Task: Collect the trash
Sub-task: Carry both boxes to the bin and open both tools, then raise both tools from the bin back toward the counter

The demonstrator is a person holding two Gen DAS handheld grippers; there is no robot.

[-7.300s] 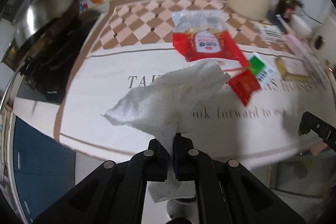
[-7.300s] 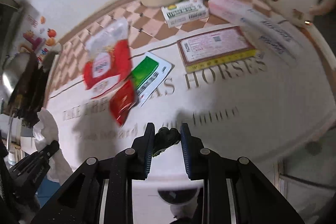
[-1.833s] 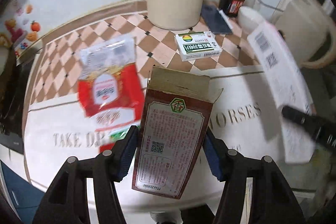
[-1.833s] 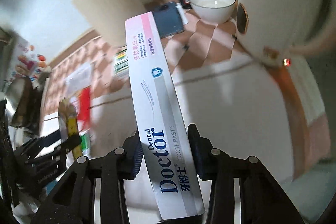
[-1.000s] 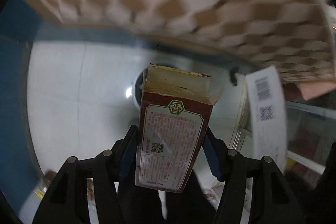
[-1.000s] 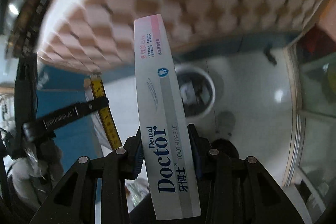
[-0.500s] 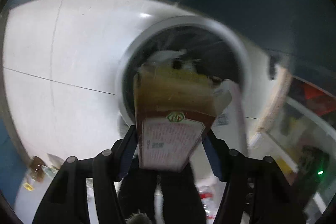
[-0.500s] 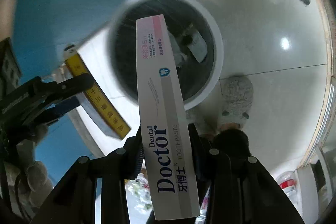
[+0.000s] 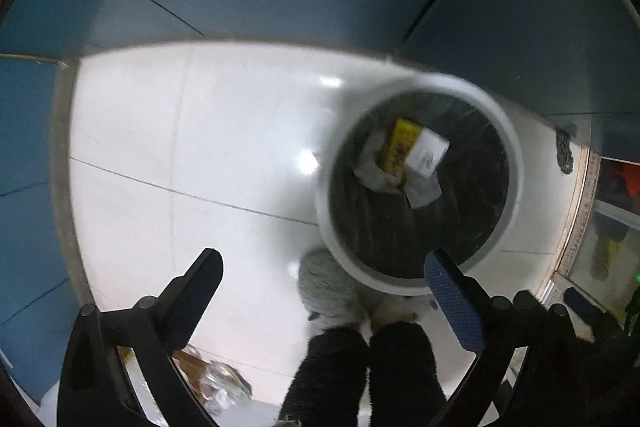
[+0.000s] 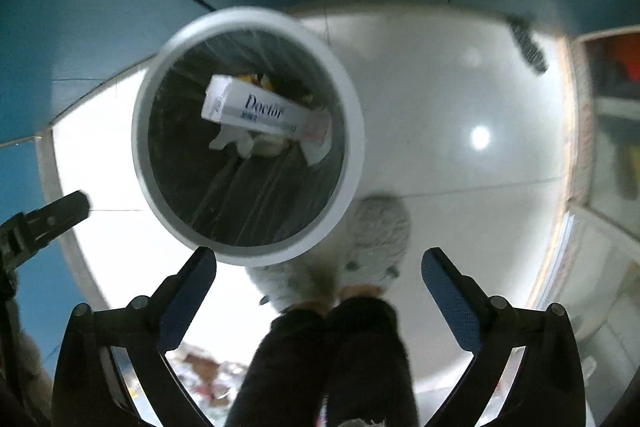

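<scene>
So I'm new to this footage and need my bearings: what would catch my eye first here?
The round white-rimmed trash bin with a black liner dominates both views, standing on the glossy white tile floor. Inside it lies the white Doctor toothpaste box atop crumpled paper. Both tongs, the left and the right, hang wide open and empty above it.

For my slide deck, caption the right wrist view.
Open right gripper above white bin holding the toothpaste box.
</scene>
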